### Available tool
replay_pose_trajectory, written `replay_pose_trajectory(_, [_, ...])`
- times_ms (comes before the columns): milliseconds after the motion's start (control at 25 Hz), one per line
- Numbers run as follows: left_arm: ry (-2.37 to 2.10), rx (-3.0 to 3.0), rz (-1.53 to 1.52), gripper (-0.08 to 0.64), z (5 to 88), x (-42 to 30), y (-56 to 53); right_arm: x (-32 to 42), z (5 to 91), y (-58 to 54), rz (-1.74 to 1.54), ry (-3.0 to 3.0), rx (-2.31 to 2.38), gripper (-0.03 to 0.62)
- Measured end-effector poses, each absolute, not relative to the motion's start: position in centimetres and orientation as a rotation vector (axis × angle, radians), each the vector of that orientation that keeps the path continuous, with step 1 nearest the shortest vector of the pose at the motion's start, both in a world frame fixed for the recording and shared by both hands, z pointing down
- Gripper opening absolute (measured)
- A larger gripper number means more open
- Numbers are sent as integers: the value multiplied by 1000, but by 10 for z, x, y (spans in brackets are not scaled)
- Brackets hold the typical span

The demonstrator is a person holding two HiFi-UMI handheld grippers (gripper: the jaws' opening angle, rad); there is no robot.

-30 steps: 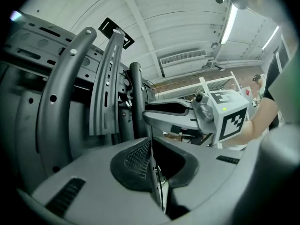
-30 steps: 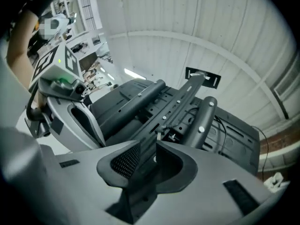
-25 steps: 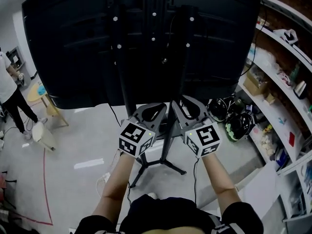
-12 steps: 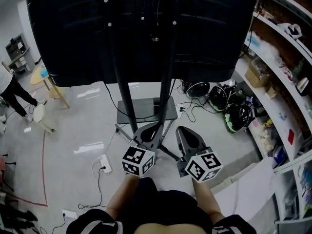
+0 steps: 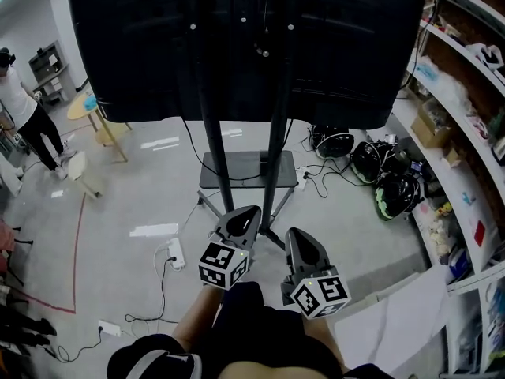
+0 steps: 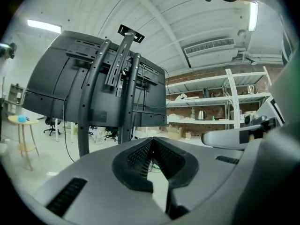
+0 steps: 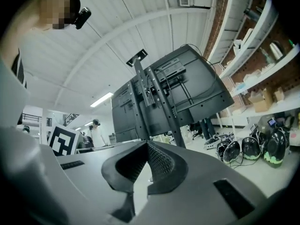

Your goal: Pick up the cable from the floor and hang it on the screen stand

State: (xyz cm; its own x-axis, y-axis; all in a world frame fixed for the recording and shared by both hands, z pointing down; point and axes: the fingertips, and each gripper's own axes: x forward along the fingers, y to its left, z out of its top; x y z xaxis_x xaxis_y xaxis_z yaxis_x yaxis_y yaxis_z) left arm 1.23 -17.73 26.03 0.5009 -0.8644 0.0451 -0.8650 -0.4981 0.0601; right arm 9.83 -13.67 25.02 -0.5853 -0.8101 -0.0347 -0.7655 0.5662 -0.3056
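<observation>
The left hand-held gripper (image 5: 250, 211) is pinched closed with nothing in it. The right hand-held gripper (image 5: 293, 233) sits just beside it; its jaws have only just snapped together, and it's empty too. Both are held low, pointing at the foot of the stand (image 5: 278, 144). The cable (image 5: 162, 290) lies loose on the floor (image 5: 118, 204) off to the person's left, by a white power strip (image 5: 175, 253), touching neither gripper.

Black screen stand (image 5: 278, 140) — pale grey floor (image 5: 126, 188).
</observation>
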Motion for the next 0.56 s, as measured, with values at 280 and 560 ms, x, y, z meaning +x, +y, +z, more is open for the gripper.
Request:
replay_pose_trajectory(280, [-1518, 2661, 47, 8, 267, 16, -167, 102, 244, -124, -281, 2647, -1358, 23])
replay_pose_trajectory(560, [-1500, 2595, 95, 8, 294, 12, -150, 98, 260, -110, -348, 2664, -1338, 23])
